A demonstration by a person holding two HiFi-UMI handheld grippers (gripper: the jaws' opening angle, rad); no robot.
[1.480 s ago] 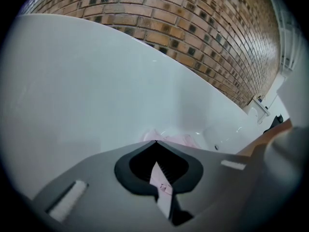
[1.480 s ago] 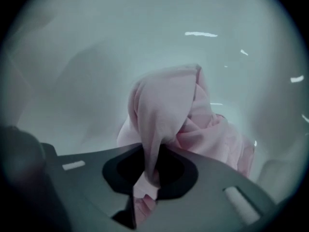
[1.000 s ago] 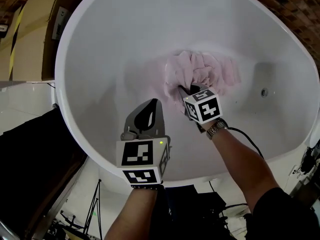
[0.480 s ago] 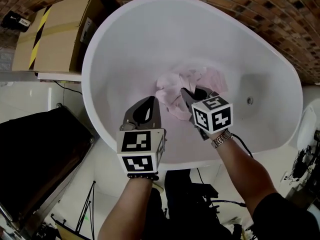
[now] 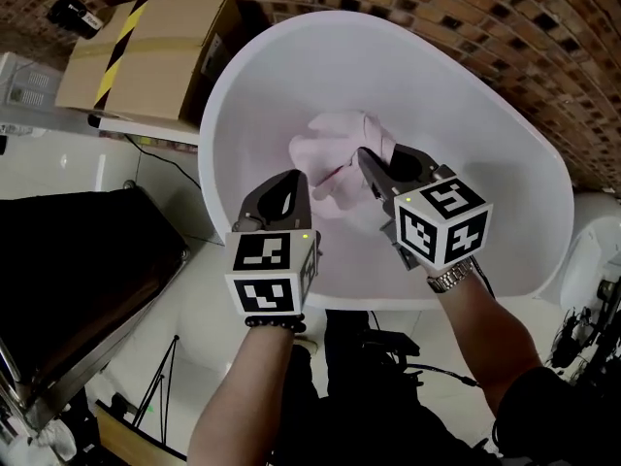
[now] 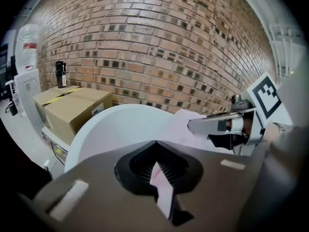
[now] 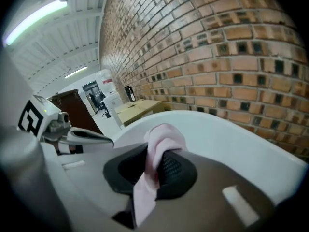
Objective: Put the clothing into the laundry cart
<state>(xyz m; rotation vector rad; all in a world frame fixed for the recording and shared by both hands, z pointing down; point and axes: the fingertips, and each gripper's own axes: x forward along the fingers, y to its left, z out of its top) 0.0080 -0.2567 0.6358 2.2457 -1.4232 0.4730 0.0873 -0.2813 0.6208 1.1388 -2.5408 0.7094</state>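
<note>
A pale pink garment (image 5: 332, 151) hangs bunched above the inside of a white oval tub (image 5: 466, 134). My left gripper (image 5: 294, 184) is shut on a fold of it at its near left side; in the left gripper view a pink strip (image 6: 162, 187) is pinched where the jaws meet. My right gripper (image 5: 367, 161) is shut on the garment's right side, and a pink fold (image 7: 161, 140) bulges out over its closed jaws in the right gripper view. Both grippers sit close together, the cloth spanning between them.
A black fabric cart (image 5: 68, 270) stands to the left on the floor. A cardboard box (image 5: 146, 51) with yellow-black tape sits on a shelf behind it. A brick wall (image 5: 505, 27) runs behind the tub. Stands and cables lie below near my feet.
Both grippers have risen from the tub's bottom with the pink garment, which is now lifted and bunched between them. The left gripper has closed in on the cloth.
</note>
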